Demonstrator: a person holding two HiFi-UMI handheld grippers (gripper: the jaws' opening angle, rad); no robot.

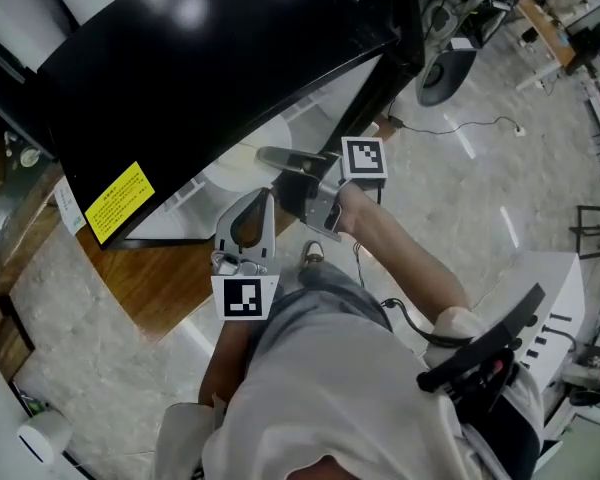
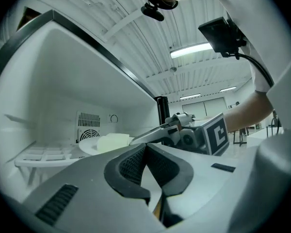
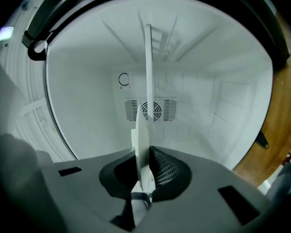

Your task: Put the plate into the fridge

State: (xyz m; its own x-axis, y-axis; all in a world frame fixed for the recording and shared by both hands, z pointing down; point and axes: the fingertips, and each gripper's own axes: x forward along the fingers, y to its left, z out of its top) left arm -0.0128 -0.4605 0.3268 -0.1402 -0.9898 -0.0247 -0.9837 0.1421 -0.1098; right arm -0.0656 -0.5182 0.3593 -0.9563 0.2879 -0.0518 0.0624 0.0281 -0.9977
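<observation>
- White plate (image 1: 235, 168) sits inside the open fridge (image 1: 180, 68), held level and edge-on to the right gripper view, with the fan grille (image 3: 150, 109) on the back wall behind it.
- Right tongs (image 3: 148, 169) are clamped on the near rim of the plate, one pad on each face.
- A pale block (image 2: 114, 141) lies on the plate.
- A white rack (image 2: 43, 155) shows low at the fridge's left side; whether the plate rests on anything I cannot tell.
- Left tongs (image 2: 145, 152) are closed with nothing between the pads, just outside the fridge mouth beside the right tongs.
- The fridge stands on a wooden board (image 1: 150, 278).
</observation>
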